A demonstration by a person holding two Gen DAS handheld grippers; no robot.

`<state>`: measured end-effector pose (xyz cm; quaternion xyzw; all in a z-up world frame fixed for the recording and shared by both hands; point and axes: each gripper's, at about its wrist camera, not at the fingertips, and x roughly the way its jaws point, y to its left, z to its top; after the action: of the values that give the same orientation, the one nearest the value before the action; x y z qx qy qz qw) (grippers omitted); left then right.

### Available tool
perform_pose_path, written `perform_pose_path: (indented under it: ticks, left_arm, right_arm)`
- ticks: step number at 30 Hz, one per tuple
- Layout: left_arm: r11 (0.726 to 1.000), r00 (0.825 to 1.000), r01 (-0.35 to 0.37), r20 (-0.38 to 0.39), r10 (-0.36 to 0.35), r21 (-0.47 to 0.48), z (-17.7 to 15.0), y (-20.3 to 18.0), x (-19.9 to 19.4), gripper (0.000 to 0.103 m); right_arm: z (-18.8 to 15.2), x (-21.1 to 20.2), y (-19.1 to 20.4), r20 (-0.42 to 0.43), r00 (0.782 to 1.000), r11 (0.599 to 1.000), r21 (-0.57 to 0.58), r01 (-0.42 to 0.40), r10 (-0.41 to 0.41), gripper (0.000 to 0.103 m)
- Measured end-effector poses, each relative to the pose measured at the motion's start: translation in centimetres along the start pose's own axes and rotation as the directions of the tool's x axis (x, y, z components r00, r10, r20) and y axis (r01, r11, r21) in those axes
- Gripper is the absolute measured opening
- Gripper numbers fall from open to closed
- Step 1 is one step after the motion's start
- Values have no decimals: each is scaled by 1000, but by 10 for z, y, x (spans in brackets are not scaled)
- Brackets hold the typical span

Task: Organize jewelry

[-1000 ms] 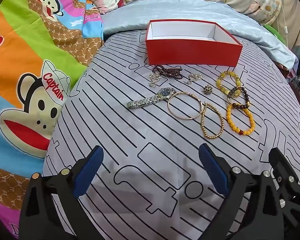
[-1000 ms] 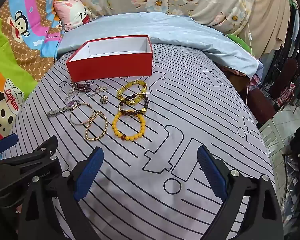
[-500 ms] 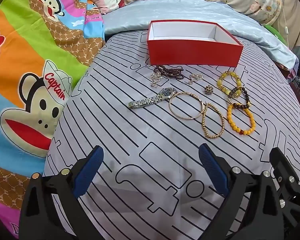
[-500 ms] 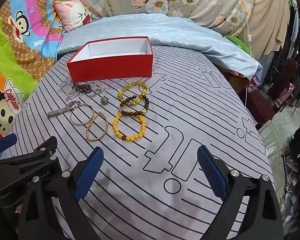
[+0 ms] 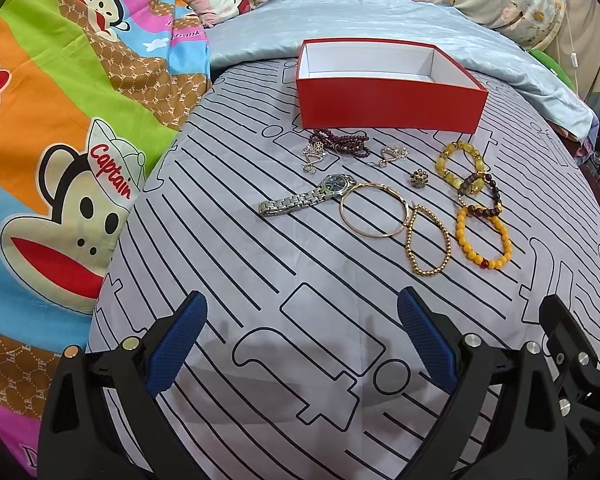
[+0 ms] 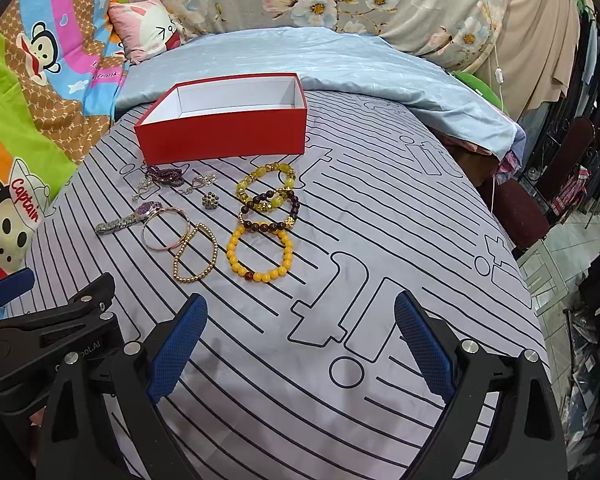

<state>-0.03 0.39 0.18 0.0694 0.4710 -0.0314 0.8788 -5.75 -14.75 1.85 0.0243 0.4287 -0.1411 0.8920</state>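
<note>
Both our grippers, left [image 5: 302, 338] and right [image 6: 296, 340], gape wide and hold nothing. The jewelry [image 5: 384, 196] lies on the bed at mid-frame, up and right of the left gripper, up and left of the right. The box [image 5: 388, 108] sits just beyond.

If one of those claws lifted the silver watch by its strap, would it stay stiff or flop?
The silver watch would probably droop: its band looks like linked metal. The case end likely hangs heavier. The polished links might slip between the pads.

Bare sheet [image 5: 228, 264] lies before the jewelry [image 5: 384, 200]; box [image 5: 388, 98] behind.
</note>
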Motion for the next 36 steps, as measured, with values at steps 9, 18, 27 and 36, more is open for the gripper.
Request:
perform_pose_path:
  ticks: [9, 18, 27, 36]
  left_arm:
    - [1000, 1000, -2, -3, 2, -2, -1, 2, 1, 93]
    - [1000, 1000, -4, -5, 4, -5, -1, 3, 2, 93]
    - [1000, 1000, -6, -4, 6, -7, -1, 3, 1, 93]
    - [1000, 1000, -10, -6, 10, -6, 0, 5, 2, 93]
  right_arm:
    - [1, -1, 1, -2, 1000, 1000, 1, -2, 2, 93]
    - [0, 0, 1, -1, 1000, 1000, 1, -4, 4, 93]
    - [0, 3, 5, -4, 1000, 1000, 0, -7, 7, 93]
    - [0, 5, 5, -3, 1000, 1000, -1, -7, 7, 93]
